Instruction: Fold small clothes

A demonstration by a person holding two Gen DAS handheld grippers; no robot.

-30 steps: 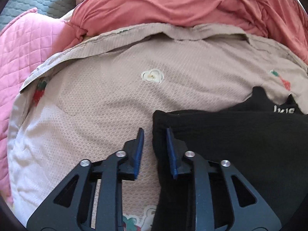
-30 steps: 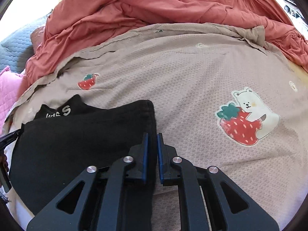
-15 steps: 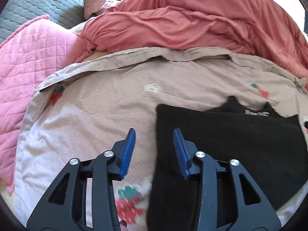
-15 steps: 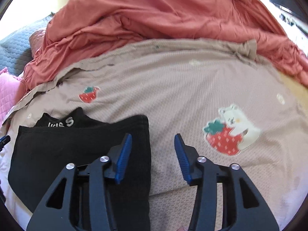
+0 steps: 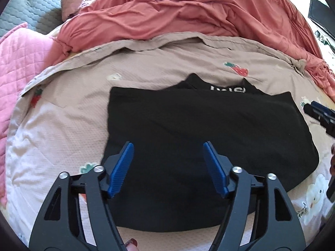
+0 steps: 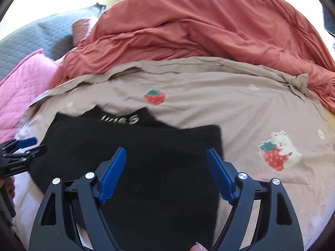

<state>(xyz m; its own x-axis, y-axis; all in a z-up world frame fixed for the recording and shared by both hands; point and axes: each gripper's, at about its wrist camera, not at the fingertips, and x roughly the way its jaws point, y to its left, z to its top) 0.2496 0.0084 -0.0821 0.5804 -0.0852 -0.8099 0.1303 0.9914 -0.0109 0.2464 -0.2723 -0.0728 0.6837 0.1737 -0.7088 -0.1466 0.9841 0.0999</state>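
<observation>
black garment (image 5: 209, 138) lies flat and folded on the beige strawberry-print sheet (image 5: 83, 96), its white-lettered collar edge turned toward the coral duvet (image 5: 188, 14) heaped beyond it. a second ago both tongs were pinched at the garment's near corners; since then their jaws have been opening and both have pulled back and up, so the whole garment now shows. the left gripper (image 5: 168, 168) and the right gripper (image 6: 166, 172) both stand released, blue pads wide, nothing between them, hovering over the garment's near edge. i judge this fold as just laid down and let go, with perhaps one more fold or a smoothing left. count: one garment, two grippers, one sheet, one duvet, and one pink quilt (image 5: 18, 58) to the garment's left.
</observation>
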